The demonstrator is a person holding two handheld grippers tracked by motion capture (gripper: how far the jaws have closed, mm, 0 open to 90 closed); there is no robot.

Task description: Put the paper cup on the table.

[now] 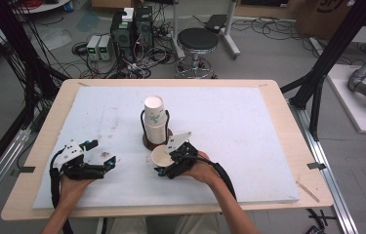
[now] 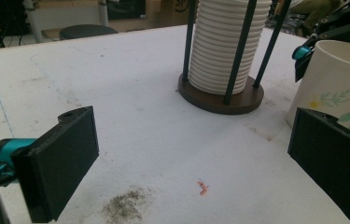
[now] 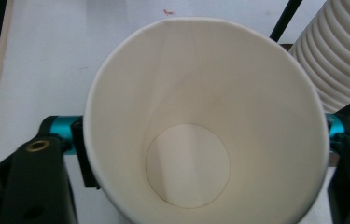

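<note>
We have a single white paper cup with a green leaf print (image 1: pixel 162 156) clamped between the jaws of the right gripper (image 1: pixel 171 163), mouth up — the right gripper view looks straight down into its empty bottom (image 3: pixel 187 165). It sits low over the white foam mat (image 1: pixel 249 126), just in front of the dark round-based wire holder (image 1: pixel 147 141) with its tall stack of nested white paper cups (image 1: pixel 154 119). The left gripper (image 1: pixel 100 156) rests on the mat well to the left, jaws spread wide and holding nothing.

As we judge it, the step in hand is carrying this one cup clear of the stack and setting it down. To do it well we should keep the squeeze light — the thin wall will buckle easily — and hold the cup level. Let us move it away from the holder's black rods (image 2: pixel 239 51), lower it until the base meets the mat, then release.
</note>
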